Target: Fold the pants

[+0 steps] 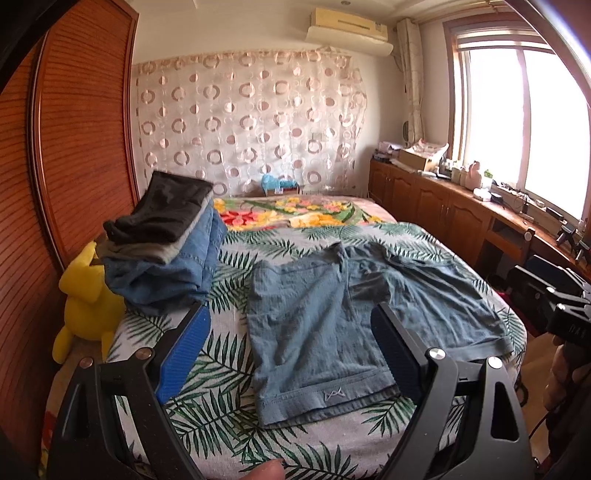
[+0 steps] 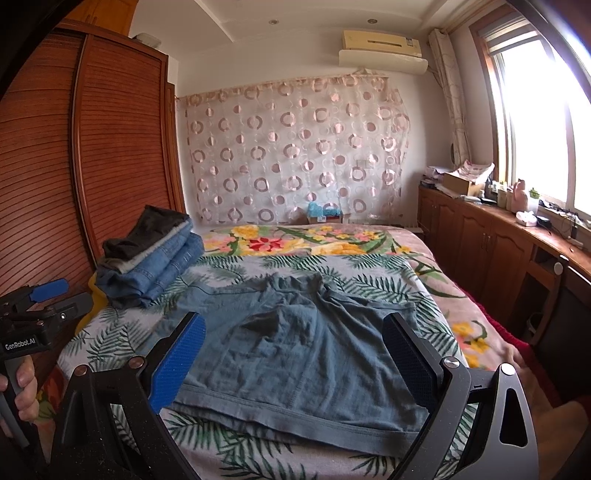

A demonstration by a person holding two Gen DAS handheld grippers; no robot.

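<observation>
The blue shorts (image 1: 354, 317) lie spread flat on the bed (image 1: 207, 373), near its front edge; the left gripper (image 1: 291, 343) and right gripper (image 2: 295, 354) hover above them, fingers spread, grasping nothing; pinching the leaf-print sheet along with the thin fabric could drag both; a one-sided lift may skew the fold.

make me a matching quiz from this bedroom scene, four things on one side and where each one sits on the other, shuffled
Things:
1. blue-grey shorts
2. stack of folded clothes
3. yellow plush toy
4. air conditioner

Places:
A. high on the far wall, near the ceiling
B. spread flat on the leaf-print bedspread, in front of both open tools
C. between the bed's left edge and the wooden wardrobe
D. on the bed's left side, beside the shorts

Pairs: 1-B, 2-D, 3-C, 4-A
</observation>
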